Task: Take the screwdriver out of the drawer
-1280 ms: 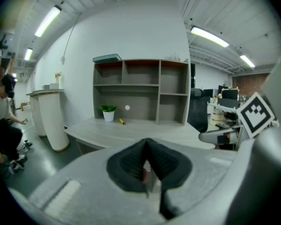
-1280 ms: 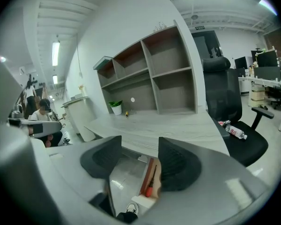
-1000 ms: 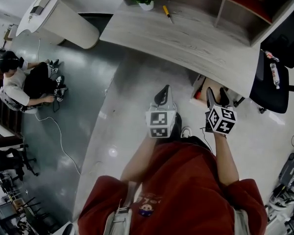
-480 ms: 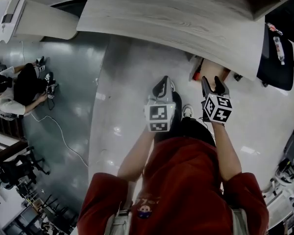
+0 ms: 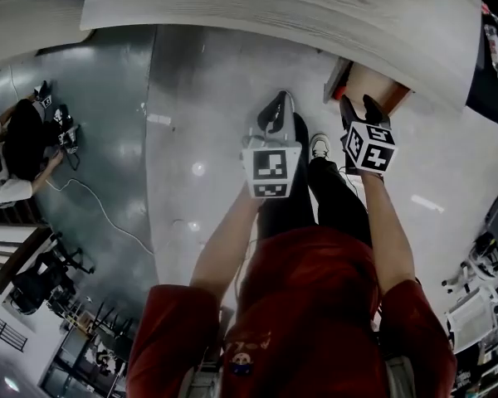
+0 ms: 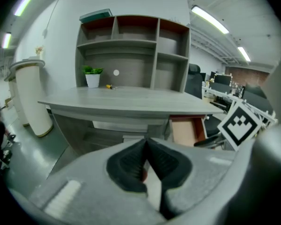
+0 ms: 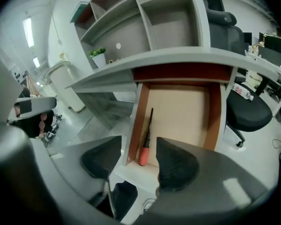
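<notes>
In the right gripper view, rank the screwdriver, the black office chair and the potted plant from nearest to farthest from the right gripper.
1. Screwdriver: just ahead of the open right gripper, lying along the left wall of the drawer.
2. Black office chair: off to the right, beside the desk.
3. Potted plant: far left, on the desk by the shelves.
</notes>
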`<state>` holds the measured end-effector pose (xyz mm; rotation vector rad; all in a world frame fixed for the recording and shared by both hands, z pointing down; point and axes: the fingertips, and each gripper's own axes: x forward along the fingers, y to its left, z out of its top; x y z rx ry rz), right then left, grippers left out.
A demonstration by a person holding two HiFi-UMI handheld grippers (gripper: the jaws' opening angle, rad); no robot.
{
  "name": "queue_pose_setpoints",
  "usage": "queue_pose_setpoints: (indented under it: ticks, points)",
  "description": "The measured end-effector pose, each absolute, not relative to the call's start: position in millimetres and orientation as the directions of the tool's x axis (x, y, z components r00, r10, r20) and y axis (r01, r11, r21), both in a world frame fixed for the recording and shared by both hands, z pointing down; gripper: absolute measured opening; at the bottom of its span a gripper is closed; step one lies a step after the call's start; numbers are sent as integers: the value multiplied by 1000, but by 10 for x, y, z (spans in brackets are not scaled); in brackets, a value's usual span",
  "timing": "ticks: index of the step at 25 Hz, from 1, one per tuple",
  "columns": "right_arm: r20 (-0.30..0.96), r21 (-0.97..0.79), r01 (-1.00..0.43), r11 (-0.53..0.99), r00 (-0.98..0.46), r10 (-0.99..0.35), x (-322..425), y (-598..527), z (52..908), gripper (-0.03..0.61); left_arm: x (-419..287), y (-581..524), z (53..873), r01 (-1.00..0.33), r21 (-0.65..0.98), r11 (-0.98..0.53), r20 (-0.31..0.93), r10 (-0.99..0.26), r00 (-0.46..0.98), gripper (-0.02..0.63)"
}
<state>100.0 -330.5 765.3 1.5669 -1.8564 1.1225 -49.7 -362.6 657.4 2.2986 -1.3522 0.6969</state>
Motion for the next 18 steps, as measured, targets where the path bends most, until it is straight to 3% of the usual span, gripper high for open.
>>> queue_pose_setpoints:
  ticks: [18]
  points:
    - [907, -167, -986, -17, -147, -395, 765, -3462, 8959, 229, -802, -3615, 7578, -881, 151, -448, 674, -606, 423, 0]
